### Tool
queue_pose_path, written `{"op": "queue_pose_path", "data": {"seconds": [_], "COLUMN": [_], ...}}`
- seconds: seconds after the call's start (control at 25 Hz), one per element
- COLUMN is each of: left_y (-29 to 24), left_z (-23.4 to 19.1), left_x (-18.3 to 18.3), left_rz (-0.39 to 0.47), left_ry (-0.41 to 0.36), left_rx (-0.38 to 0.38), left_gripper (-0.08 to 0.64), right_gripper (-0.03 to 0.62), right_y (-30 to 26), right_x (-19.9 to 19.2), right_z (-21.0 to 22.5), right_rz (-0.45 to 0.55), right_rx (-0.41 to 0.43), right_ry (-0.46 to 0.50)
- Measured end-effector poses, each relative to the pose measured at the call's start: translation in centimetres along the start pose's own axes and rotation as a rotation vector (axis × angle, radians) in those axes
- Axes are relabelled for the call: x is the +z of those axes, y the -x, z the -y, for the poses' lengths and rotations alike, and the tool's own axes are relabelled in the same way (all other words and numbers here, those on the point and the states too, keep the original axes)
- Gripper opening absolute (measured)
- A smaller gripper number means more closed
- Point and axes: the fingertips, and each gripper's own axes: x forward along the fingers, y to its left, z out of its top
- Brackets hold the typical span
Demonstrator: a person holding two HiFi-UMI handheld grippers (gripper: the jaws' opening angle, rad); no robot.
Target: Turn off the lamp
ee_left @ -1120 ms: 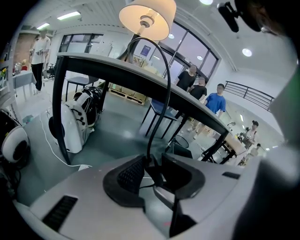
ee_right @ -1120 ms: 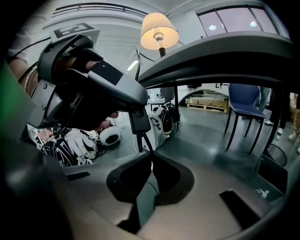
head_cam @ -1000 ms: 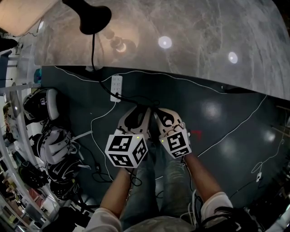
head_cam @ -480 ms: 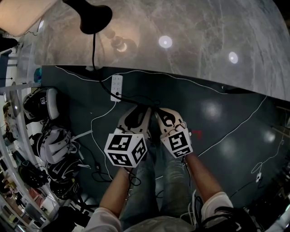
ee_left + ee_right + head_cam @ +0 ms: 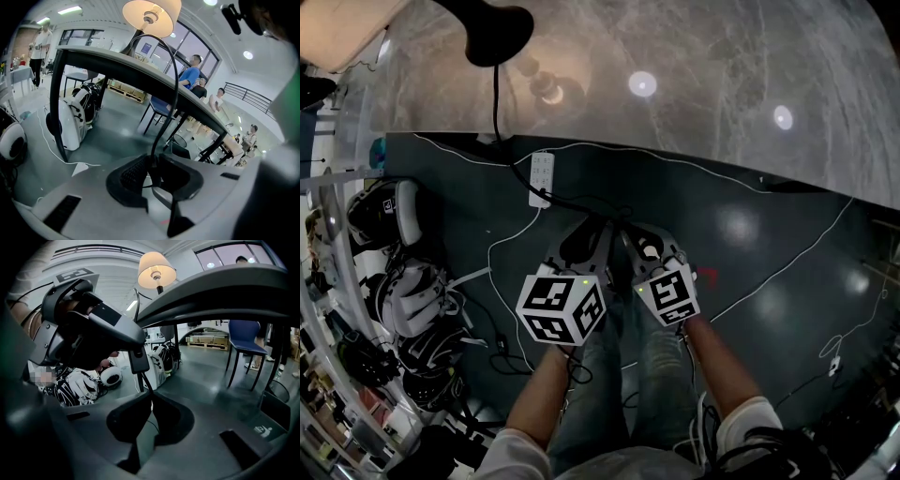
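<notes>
The lamp is lit: its shade (image 5: 152, 16) glows above the marble table (image 5: 722, 75), and its black base (image 5: 499, 23) stands at the table's far left. Its black cord (image 5: 496, 94) drops over the table edge. Below the edge, my left gripper (image 5: 586, 234) has the cord's black inline switch (image 5: 139, 359) between its jaws, which are closing on it. The cord arcs down into these jaws (image 5: 152, 171). My right gripper (image 5: 639, 239) is right beside it, shut on the cord just under the switch (image 5: 151, 416).
A white power strip (image 5: 542, 180) lies on the dark floor under the table edge, with white cables trailing across the floor. White and black gear (image 5: 403, 291) is piled at the left. Table legs and a blue chair (image 5: 243, 336) stand ahead.
Both grippers stay where they were, close together on the cord. The lamp's glow on the table is unchanged.
</notes>
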Motion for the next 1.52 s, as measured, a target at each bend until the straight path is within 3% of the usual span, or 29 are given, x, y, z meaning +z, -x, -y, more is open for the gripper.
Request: {"op": "queue_pose_path", "data": {"seconds": [1.52], "left_y": [0.1], "left_z": [-0.8], "left_x": [0.5], "left_rz": [0.037], "left_ry": [-0.005], "left_rx": [-0.051], "left_gripper": [0.087], "right_gripper": [0.009], "right_y": [-1.2], "right_x": [0.4], "right_z": [-0.3], "right_rz": [0.002], "right_rx": [0.015], "right_ry": [-0.002]}}
